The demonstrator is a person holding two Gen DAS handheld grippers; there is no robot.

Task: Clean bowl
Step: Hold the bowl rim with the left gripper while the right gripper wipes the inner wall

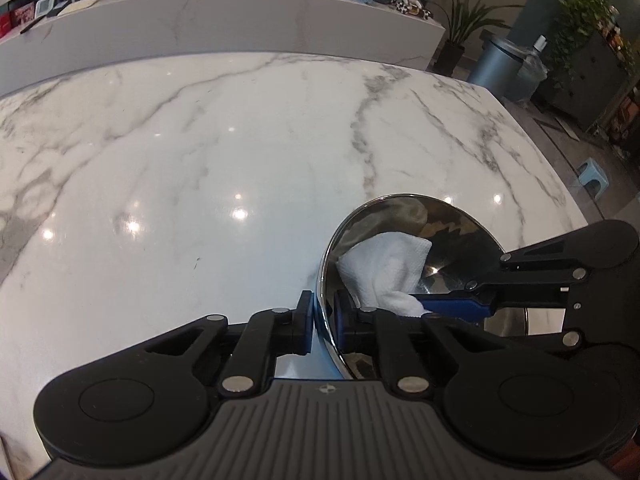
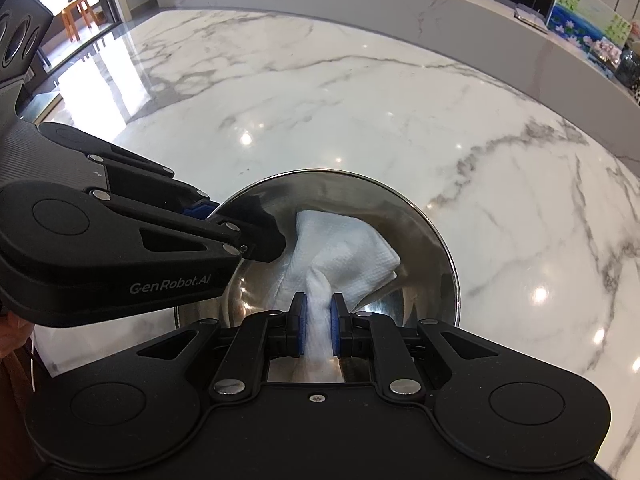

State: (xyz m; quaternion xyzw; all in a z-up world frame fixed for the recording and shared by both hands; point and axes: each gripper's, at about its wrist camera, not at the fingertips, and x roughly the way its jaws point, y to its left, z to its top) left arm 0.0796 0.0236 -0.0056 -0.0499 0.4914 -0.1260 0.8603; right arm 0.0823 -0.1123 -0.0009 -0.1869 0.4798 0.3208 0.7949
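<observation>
A shiny steel bowl stands on the white marble table; it also shows in the right wrist view. My left gripper is shut on the bowl's near rim, one pad outside and one inside. My right gripper is shut on a white cloth and presses it into the bowl. The cloth and the right gripper also show in the left wrist view, entering from the right. The left gripper shows in the right wrist view, clamped on the bowl's left rim.
The marble table stretches far ahead and left of the bowl. A raised marble ledge with a router, boxes and papers runs along the back. Plants, a metal bin and a blue stool stand beyond the table's right edge.
</observation>
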